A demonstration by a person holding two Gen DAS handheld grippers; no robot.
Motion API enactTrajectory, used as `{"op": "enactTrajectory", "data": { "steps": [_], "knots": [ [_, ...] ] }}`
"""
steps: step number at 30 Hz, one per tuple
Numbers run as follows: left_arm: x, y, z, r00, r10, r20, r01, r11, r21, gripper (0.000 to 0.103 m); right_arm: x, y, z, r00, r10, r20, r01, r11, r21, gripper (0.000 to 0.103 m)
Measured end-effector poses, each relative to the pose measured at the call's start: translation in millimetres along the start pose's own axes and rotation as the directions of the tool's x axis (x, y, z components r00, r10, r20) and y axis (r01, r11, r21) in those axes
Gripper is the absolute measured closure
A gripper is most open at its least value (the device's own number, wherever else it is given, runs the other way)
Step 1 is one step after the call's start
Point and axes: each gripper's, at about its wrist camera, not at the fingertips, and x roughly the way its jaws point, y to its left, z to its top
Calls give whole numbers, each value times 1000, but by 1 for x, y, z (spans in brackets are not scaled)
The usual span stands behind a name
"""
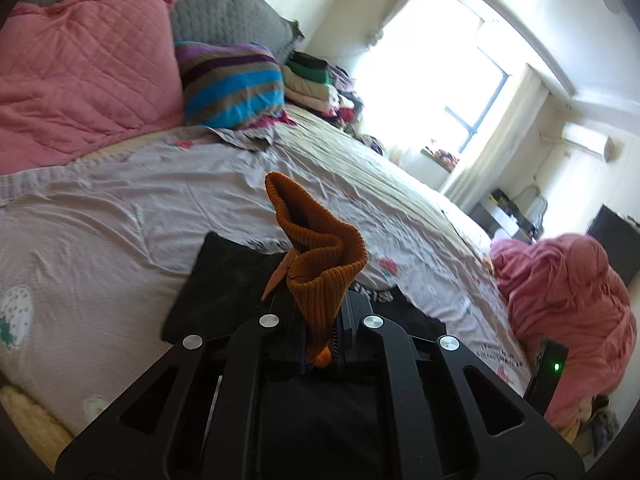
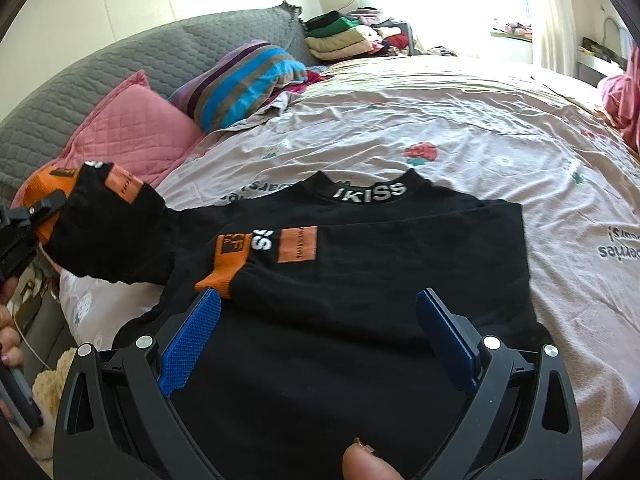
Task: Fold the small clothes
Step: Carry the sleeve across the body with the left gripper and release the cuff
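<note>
Garment and tool positions on the bed. Your left gripper is clamped on the orange ribbed knit cuff of one sleeve; the cuff stands up out of the closed jaws, and in the right wrist view that sleeve is lifted off the bedding at the left edge, stretched away from the body of the garment. Your right gripper stands wide apart with nothing between its blue textured pads; both pads hover over the lower part of the small black long-sleeved top. That top lies flat on the pale printed bedsheet, collar with white lettering pointing toward the headboard, and its other sleeve is folded across the chest, orange cuff just beside your left pad. A pink quilted pillow and a striped cushion rest near the grey padded headboard. A fingertip shows at the bottom edge.
</note>
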Motion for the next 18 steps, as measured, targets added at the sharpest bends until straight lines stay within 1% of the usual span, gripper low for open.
{"op": "enactTrajectory", "data": {
  "steps": [6,10,15,18],
  "knots": [
    [18,-18,-14,998,-32,-62,34,999,36,99,-11,-23,-2,999,-28,16,27,999,46,6],
    [34,-32,-28,992,-48,-117,55,997,59,99,-17,-39,-5,998,-51,22,50,996,75,6],
    [52,-42,-43,978,-72,-195,88,994,72,99,-23,-59,-8,999,-29,19,26,989,147,6],
    [63,-50,-54,969,-77,-236,100,991,88,99,-26,-67,-8,998,-51,24,47,986,159,6]
  ]
}}
